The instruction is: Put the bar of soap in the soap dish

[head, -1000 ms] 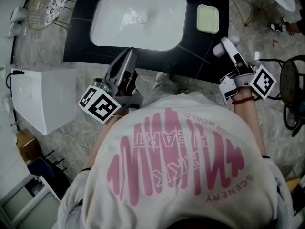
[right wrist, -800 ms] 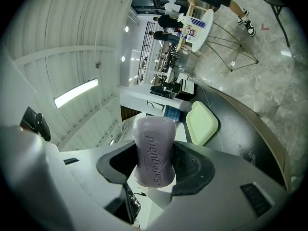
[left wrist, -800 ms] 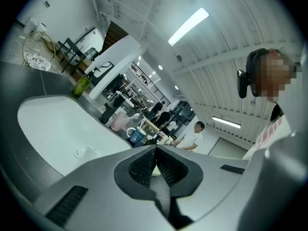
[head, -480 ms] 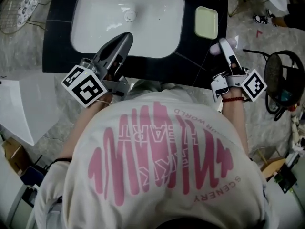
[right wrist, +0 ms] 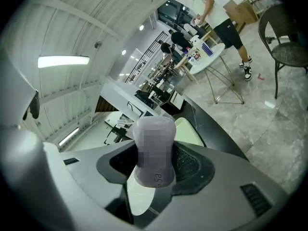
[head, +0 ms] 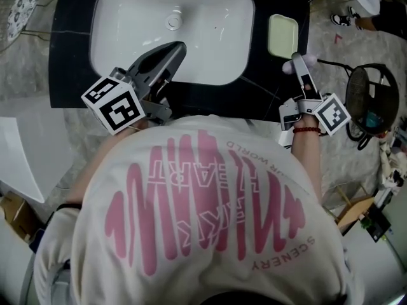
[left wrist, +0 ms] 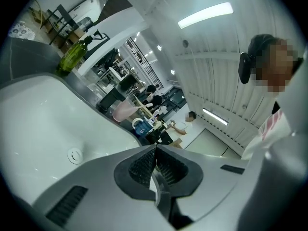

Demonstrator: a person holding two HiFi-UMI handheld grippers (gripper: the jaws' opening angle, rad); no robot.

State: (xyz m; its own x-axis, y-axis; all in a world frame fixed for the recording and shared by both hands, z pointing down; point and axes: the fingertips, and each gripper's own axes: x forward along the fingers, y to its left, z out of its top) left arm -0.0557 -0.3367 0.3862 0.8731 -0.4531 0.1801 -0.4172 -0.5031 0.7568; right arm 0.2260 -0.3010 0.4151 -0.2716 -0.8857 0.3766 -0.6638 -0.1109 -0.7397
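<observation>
Though black, countertop (head: 264, 84) beneath soap dish (head: 283, 35)

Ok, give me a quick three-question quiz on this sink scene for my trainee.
1. True or false: the left claw is shut on the bar of soap.
2. Where is the soap dish? A: on the dark counter right of the sink. B: inside the sink. C: in the left claw.
3. Short answer: what does the right claw grip?

Key
1. False: the left claw is shut with nothing in it.
2. A.
3. The bar of soap, which is not yet in the soap dish.
</observation>
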